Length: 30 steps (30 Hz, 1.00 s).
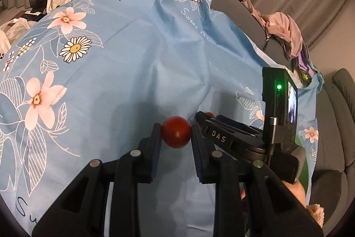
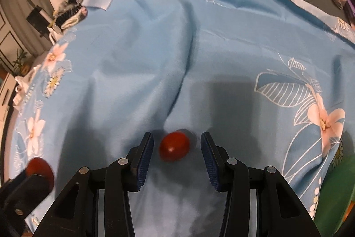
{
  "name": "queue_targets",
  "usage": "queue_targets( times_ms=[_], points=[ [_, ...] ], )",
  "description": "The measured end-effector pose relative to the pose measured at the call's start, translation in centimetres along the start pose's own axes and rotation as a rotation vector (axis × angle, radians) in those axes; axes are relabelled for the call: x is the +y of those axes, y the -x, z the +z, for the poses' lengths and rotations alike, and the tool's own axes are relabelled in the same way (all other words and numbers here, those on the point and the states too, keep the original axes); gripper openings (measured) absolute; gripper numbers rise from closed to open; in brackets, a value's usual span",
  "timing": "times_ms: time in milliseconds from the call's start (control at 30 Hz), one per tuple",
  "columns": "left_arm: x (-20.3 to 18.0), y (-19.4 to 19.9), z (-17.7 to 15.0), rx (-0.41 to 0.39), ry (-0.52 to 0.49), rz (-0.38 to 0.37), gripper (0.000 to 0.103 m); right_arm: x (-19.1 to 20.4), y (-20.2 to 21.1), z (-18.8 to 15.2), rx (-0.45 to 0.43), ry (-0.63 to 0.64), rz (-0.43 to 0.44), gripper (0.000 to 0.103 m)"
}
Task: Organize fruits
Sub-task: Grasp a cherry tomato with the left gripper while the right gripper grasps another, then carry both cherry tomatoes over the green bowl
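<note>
— Fruit (image 2: 174, 146) lies right between the right gripper's (image 2: 177, 143) pads, on the blue cloth (image 2: 155, 48), with a gap showing on each side. Is that one held?

— No. The jaws stand well apart and touch nothing. It's an oval, long axis running roughly pad to pad, tilted a little, so closing would press its ends.

— And the left gripper (image 1: 176, 136)?

— Closed down on its own round red fruit (image 1: 176, 135); both pads touch it, and it looks lifted just clear of the cloth, though I can't be sure.

— Which hand is nearer the loose one?

— The right, plainly; the fruit is already inside its span. The left sits just beside it, to the left, its fruit showing at the right view's lower-left edge.

— Pose?

— Both point forward and down at the cloth, close together and nearly parallel. I'd judge the right needs only to close, gently, since the cloth is soft and creased there.
</note>
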<state>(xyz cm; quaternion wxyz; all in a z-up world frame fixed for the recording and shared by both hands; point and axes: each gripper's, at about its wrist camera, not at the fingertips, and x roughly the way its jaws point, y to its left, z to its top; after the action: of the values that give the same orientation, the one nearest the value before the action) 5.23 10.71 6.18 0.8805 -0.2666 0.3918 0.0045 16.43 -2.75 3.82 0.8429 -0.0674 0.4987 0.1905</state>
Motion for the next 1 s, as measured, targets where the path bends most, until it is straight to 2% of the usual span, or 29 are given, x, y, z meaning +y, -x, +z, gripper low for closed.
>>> queue_targets(
  times_ms=[33,67,100,200,333,467,633,800,1000],
  points=[
    [-0.1,0.0,0.0,0.001,0.001,-0.002,0.027,-0.2,-0.2,-0.1,0.003,-0.005,0.005,0.038],
    [-0.2,-0.1,0.0,0.003,0.001,-0.009,0.027,-0.5,-0.3,-0.3,0.004,-0.005,0.011,0.030],
    [-0.3,-0.1,-0.1,0.006,-0.002,-0.012,0.027,-0.5,-0.2,-0.4,-0.013,0.009,-0.002,0.029],
    [-0.7,-0.1,-0.2,0.007,-0.015,-0.007,0.027,-0.5,0.2,-0.9,-0.017,0.032,-0.006,0.029],
    [-1.6,-0.3,-0.6,0.010,-0.054,-0.007,0.027,-1.8,2.6,-3.0,-0.030,-0.012,0.065,0.029],
    [-2.6,-0.5,-1.3,0.013,-0.098,-0.003,0.027,-4.0,5.5,-7.2,-0.038,-0.076,0.122,0.029],
    [-3.8,-1.4,-2.5,0.036,-0.139,0.012,0.027,-4.9,8.0,-10.9,-0.082,-0.093,0.115,0.029],
    [-5.1,-1.3,-3.9,0.023,-0.221,0.053,0.027,-4.6,8.8,-11.1,-0.097,-0.073,0.170,0.029],
    [-5.4,-0.5,-4.1,-0.008,-0.247,0.076,0.027,-4.0,9.8,-11.4,-0.124,-0.044,0.130,0.029]
  ],
)
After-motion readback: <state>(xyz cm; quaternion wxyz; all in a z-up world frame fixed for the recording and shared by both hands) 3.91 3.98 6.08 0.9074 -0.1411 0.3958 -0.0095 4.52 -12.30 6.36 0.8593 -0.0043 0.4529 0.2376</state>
